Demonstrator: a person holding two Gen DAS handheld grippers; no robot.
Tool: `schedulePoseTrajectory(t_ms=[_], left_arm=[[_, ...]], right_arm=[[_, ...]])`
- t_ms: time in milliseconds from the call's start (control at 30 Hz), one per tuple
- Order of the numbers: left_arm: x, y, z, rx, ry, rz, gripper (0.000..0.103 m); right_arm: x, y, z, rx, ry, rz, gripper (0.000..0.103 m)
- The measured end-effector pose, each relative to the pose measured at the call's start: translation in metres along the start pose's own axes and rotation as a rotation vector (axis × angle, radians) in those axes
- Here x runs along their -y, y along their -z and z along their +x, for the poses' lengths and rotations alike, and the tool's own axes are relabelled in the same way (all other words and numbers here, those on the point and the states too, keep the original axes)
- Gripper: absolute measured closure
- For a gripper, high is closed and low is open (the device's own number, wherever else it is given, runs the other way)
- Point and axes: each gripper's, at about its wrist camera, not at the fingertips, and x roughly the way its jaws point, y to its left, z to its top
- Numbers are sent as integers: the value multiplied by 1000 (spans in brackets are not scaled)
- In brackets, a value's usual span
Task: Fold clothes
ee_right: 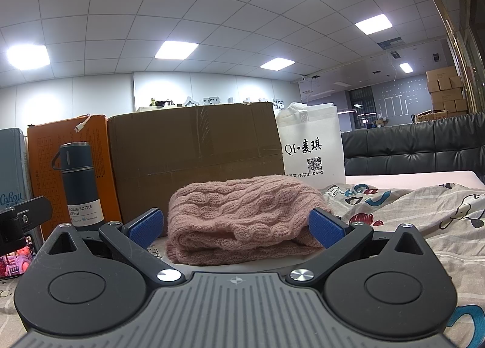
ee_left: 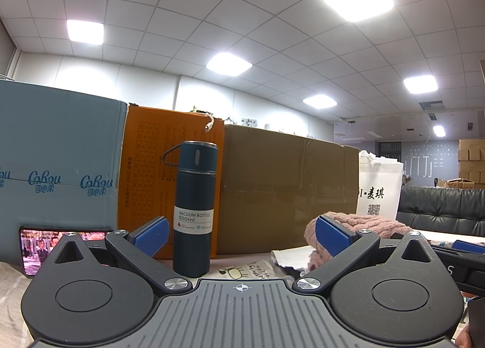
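A pink cable-knit sweater lies folded in a thick bundle on the printed bedsheet, straight ahead of my right gripper. The right gripper is open, its blue pads on either side of the bundle's near edge, and holds nothing. In the left wrist view the sweater shows partly behind the right pad. My left gripper is open and empty, low over the sheet, facing a dark blue vacuum bottle.
A blue carton, an orange box and a brown cardboard box line the back. A white tote bag stands to their right. A phone shows video at left. A black sofa is behind.
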Motion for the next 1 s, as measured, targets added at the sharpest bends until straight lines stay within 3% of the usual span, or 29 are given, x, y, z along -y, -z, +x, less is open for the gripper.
schedulePoseTrajectory(t_ms=[1000], left_arm=[[-1,2,0,0,2,-5,0]], right_arm=[[0,0,2,-8,0,0,0]])
